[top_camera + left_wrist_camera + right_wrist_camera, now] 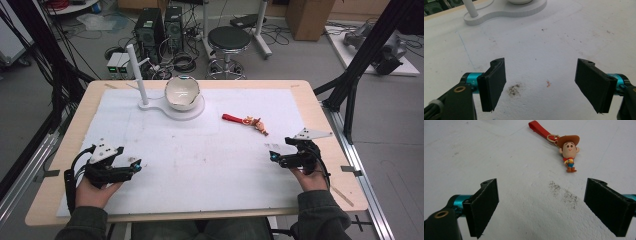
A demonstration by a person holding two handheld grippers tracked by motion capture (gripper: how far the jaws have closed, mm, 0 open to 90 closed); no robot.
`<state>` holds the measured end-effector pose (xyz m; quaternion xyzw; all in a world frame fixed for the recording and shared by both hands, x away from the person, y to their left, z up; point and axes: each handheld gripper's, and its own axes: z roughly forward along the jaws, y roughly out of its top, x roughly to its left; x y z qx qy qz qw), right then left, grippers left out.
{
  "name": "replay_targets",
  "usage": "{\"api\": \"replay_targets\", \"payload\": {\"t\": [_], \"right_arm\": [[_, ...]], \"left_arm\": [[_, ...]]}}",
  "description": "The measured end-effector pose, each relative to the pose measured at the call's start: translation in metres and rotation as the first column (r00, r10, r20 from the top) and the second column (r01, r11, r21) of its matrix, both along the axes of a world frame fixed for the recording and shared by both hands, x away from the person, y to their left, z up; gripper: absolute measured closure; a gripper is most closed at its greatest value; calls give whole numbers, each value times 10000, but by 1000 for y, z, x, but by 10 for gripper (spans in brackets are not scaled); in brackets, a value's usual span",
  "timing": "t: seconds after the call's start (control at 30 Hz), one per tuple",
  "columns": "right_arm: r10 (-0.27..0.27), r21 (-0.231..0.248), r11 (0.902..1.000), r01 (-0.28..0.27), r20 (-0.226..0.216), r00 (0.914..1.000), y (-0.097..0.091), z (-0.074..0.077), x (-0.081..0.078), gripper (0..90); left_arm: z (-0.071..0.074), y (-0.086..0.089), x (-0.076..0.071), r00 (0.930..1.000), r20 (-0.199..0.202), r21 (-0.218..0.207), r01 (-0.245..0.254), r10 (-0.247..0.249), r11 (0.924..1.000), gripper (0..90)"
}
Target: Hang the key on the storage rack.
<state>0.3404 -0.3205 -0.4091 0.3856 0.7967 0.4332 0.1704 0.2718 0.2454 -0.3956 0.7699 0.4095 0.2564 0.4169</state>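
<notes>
Both your left tongs point(541, 85) and right tongs point(541, 207) stand apart, empty. The cowboy keychain point(568, 150) looks light; take its stiff figure body, not the floppy red strap point(539, 129).

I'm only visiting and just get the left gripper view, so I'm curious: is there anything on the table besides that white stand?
Observer: Yes, a cowboy keychain with a red strap lies on the white mat, ahead of the right gripper.
Operator: Is that gripper holding it?
Observer: No, its jaws stand open and empty, short of the toy.
Operator: What sits on the stand?
Observer: A white bowl, beside the stand's upright post.
</notes>
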Motion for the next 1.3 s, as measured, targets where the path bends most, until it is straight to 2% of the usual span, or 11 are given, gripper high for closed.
{"api": "replay_targets", "payload": {"t": [0.47,0.57,0.63,0.77,0.93,1.07,1.2,1.23,1.27,1.3], "right_arm": [[91,9,10000,-91,-173,9998,1,5,5,118],[258,-129,9996,-262,-314,9992,5,7,6,118],[349,-205,9992,-354,-208,9992,6,9,7,118],[393,-224,9989,-400,-291,9988,8,14,10,118],[558,-474,9972,-572,-301,9980,13,24,24,118],[718,-370,9966,-729,-322,9969,17,31,32,118],[838,-646,9941,-870,-514,9952,26,43,55,118],[838,-646,9941,-870,-514,9952,26,43,55,118],[922,-701,9928,-968,-661,9935,31,48,66,118],[922,-701,9928,-968,-661,9935,31,48,66,118]], "left_arm": [[0,-1,1,10000,-37,-83,8,-8,10000,251],[0,0,0,10000,-31,-97,-43,43,9999,251],[0,0,0,10000,-10,-111,-100,100,9999,251],[0,-1,0,10000,6,-76,-91,91,9999,251],[0,-1,1,9999,-6,-116,-126,126,9999,251],[0,-2,1,9999,-23,-119,-114,114,9999,251],[0,-3,1,10000,-31,-136,-79,78,9999,251],[0,-3,1,10000,-31,-136,-79,78,9999,251],[0,-2,1,10000,-29,-147,-51,51,9999,251],[0,-2,1,10000,-29,-147,-51,51,9999,251]]}}
